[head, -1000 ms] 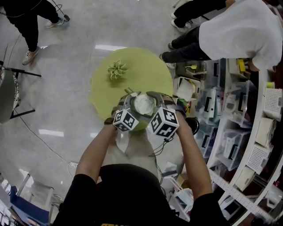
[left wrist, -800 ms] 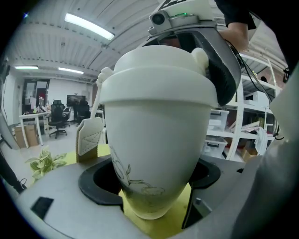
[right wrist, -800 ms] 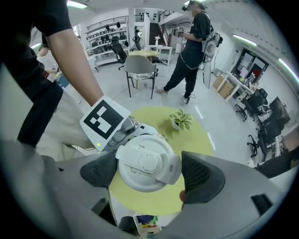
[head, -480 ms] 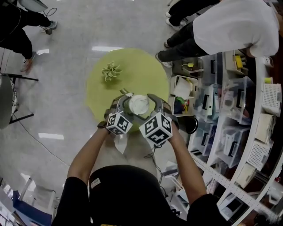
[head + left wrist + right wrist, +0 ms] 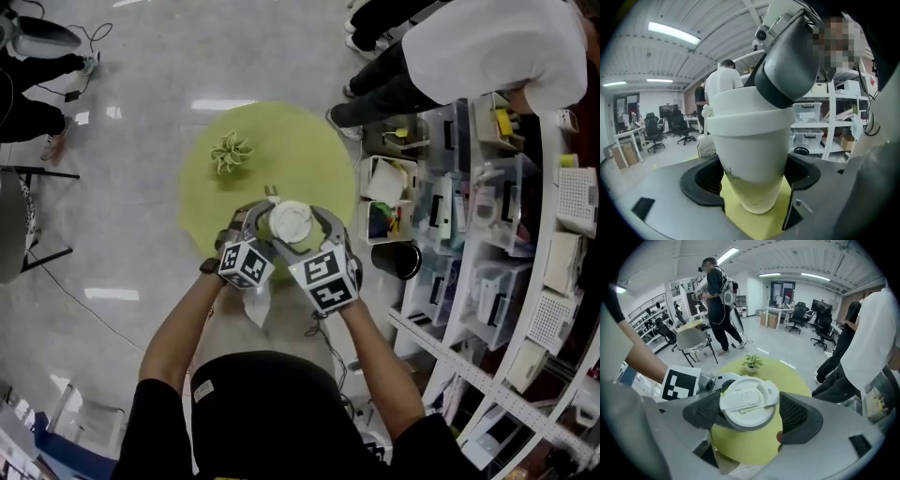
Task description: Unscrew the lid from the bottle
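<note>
A white tapered bottle (image 5: 750,154) with a white flip-top lid (image 5: 749,401) is held over the near edge of the round yellow-green table (image 5: 300,150). My left gripper (image 5: 752,180) is shut on the bottle's body, with both black pads against its sides. From above, my right gripper (image 5: 749,411) straddles the lid, and its jaws are closing. The left pad (image 5: 701,411) meets the lid's rim, while a thin gap shows at the right pad (image 5: 799,416). In the head view the lid (image 5: 290,223) shows between both sets of fingers.
A small potted plant (image 5: 230,152) stands on the far left of the table. Shelves with bins and boxes (image 5: 525,281) and a black cup (image 5: 397,260) lie to the right. A person in white (image 5: 487,47) stands beyond the table, another person (image 5: 717,301) near a chair.
Both grippers and the bottle have drifted slightly left in the head view and stay together at the table's near edge. The person at the upper left has moved off toward the frame's edge.
</note>
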